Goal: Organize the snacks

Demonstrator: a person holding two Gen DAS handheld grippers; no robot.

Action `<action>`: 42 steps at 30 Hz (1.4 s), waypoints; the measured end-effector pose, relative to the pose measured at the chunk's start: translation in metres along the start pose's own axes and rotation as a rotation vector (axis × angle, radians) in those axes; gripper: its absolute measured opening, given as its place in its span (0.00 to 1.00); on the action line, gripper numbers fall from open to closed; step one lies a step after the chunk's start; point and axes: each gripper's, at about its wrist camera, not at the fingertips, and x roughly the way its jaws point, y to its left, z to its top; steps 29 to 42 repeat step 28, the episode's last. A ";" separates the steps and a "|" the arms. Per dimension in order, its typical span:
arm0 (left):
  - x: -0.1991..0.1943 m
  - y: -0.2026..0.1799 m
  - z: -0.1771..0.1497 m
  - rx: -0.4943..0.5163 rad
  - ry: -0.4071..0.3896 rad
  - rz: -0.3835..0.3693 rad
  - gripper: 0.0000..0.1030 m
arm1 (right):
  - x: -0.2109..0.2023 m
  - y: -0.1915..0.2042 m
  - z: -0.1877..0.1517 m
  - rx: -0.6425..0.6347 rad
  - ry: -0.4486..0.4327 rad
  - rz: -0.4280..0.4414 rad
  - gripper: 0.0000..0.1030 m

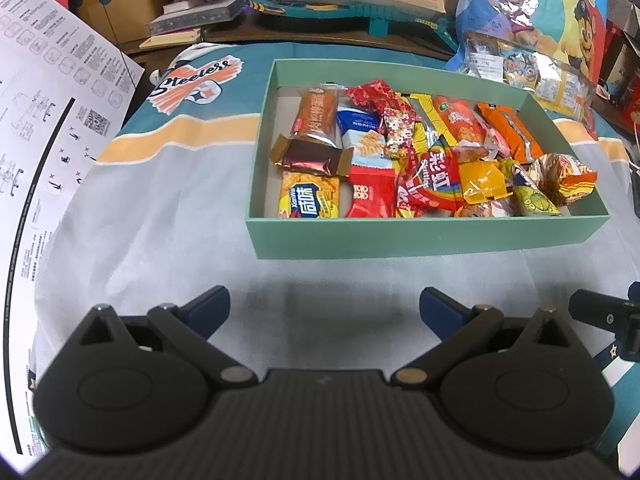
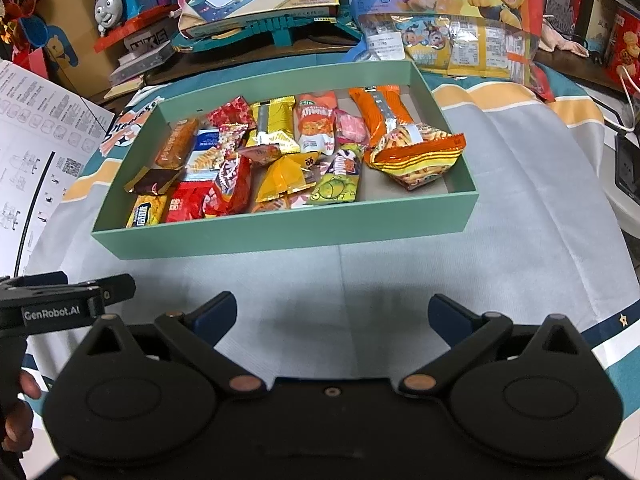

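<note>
Two grippers, both spread wide with nothing between the fingers. The left gripper (image 1: pixel 324 304) sits at the bottom of its frame over bare cloth, and the right gripper (image 2: pixel 332 314) does the same in its own view. The green box (image 1: pixel 424 236) is up in the middle of both frames on the bedsheet (image 1: pixel 160 220), well apart from either gripper. The snacks are all piled inside it: a yellow cracker pack (image 1: pixel 310 196) in the near left corner, a brown bar (image 1: pixel 310 158) just above it, a red Skittles pack (image 1: pixel 434 178) in the middle, and an orange noodle pack (image 2: pixel 416 156) at the right end. A printed sheet (image 1: pixel 48 120) fills the left edge.
</note>
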 end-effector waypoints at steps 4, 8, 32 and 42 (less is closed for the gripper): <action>0.002 0.003 0.000 -0.013 0.007 0.003 1.00 | 0.001 -0.001 -0.001 0.000 0.001 -0.002 1.00; 0.002 0.003 0.000 -0.015 0.008 0.011 1.00 | 0.001 -0.001 -0.001 0.000 0.003 -0.003 1.00; -0.003 -0.002 -0.002 0.011 -0.010 0.031 1.00 | 0.000 0.001 -0.001 -0.004 0.000 -0.015 1.00; -0.003 -0.002 -0.002 0.011 -0.010 0.031 1.00 | 0.000 0.001 -0.001 -0.004 0.000 -0.015 1.00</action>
